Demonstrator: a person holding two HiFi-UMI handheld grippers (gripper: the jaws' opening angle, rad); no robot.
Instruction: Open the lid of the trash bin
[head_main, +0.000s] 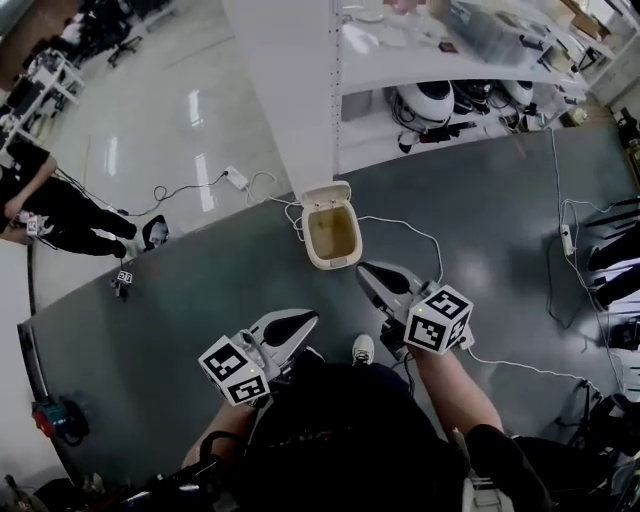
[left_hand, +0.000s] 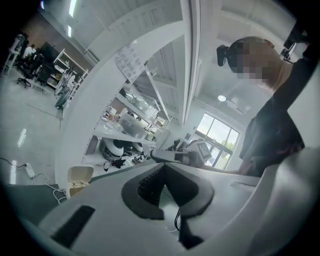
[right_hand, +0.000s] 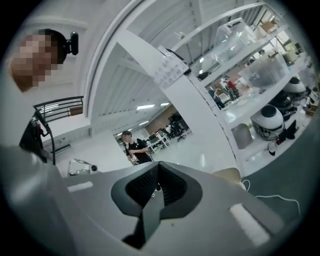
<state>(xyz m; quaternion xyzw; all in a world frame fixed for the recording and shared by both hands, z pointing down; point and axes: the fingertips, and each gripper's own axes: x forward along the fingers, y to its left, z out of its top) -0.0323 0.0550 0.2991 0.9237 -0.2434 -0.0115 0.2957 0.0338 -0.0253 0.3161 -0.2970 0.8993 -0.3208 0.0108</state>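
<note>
Bin status: the small cream plastic trash bin (head_main: 332, 238) stands on the dark grey floor mat (head_main: 200, 300), just beside the white pillar (head_main: 290, 90). Its hinged lid (head_main: 327, 193) is tilted upright, leaving the interior exposed, so the task appears complete. Left claw (head_main: 308, 320) and right claw (head_main: 364, 270) are both clenched on nothing. They are held near the operator's body, well apart from the bin, which suggests no further contact is required.
</note>
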